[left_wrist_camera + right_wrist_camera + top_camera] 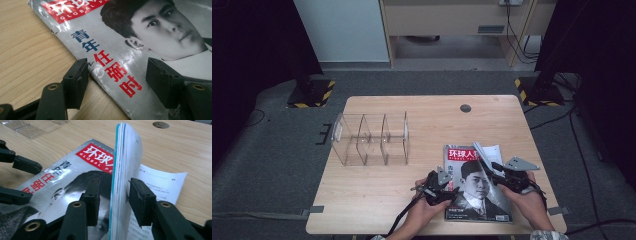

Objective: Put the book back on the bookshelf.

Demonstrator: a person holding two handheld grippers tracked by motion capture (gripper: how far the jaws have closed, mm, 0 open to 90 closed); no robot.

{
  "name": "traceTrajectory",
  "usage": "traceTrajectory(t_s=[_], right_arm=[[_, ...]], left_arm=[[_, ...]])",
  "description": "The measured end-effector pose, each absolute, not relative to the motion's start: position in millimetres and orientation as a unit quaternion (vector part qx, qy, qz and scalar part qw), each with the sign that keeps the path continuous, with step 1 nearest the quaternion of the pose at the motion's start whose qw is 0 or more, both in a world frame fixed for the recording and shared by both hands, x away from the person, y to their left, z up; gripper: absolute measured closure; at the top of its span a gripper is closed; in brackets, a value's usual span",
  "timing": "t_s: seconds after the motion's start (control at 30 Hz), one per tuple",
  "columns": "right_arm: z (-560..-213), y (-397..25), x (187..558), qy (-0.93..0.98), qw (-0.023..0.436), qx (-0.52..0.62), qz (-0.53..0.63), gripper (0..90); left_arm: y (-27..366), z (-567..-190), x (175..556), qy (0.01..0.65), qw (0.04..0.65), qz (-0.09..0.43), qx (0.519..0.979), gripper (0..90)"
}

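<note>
A magazine (477, 197) with a red title band and a black-and-white portrait lies flat at the table's front right. On its right part a thin white booklet (125, 157) with a teal edge stands upright, one page spread on the table. My right gripper (111, 192) is open with a jaw on each side of the booklet (486, 154); the right jaw touches it and a small gap shows at the left jaw. My left gripper (117, 72) is open low over the magazine's (112, 50) left edge, one jaw above the wood, the other above the cover. It lies at the left in the right gripper view (22, 180).
A clear acrylic organizer (369, 140) with three compartments stands on the left half of the wooden table (377, 200). A round cable hole (465, 108) sits near the far edge. Dark stands with striped bases flank the table on the floor.
</note>
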State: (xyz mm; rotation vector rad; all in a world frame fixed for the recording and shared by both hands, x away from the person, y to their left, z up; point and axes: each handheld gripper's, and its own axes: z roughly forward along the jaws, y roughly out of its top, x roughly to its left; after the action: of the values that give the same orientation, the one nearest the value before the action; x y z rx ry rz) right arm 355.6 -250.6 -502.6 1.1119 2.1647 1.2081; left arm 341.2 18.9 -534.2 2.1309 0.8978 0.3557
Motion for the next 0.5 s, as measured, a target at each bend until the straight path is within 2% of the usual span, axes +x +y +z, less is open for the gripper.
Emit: traceTrajectory(t_s=[0.07,0.1,0.37,0.5], right_arm=[[-504.9,-250.1,357.0,0.78,0.21,0.41,0.424,49.9],[-505.6,-250.8,357.6,0.781,0.215,0.413,0.417,49.2],[-521.0,-256.2,362.3,0.79,0.161,0.459,0.372,48.4],[-517.6,-254.3,361.7,0.791,0.159,0.445,0.39,54.0]], left_arm=[[19.1,-534.2,341.6,0.354,0.391,0.139,0.839,34.1],[19.0,-534.2,341.5,0.354,0.391,0.139,0.838,34.1],[18.9,-534.2,341.3,0.354,0.391,0.139,0.838,34.2],[19.2,-534.2,341.9,0.356,0.391,0.136,0.838,34.1]])
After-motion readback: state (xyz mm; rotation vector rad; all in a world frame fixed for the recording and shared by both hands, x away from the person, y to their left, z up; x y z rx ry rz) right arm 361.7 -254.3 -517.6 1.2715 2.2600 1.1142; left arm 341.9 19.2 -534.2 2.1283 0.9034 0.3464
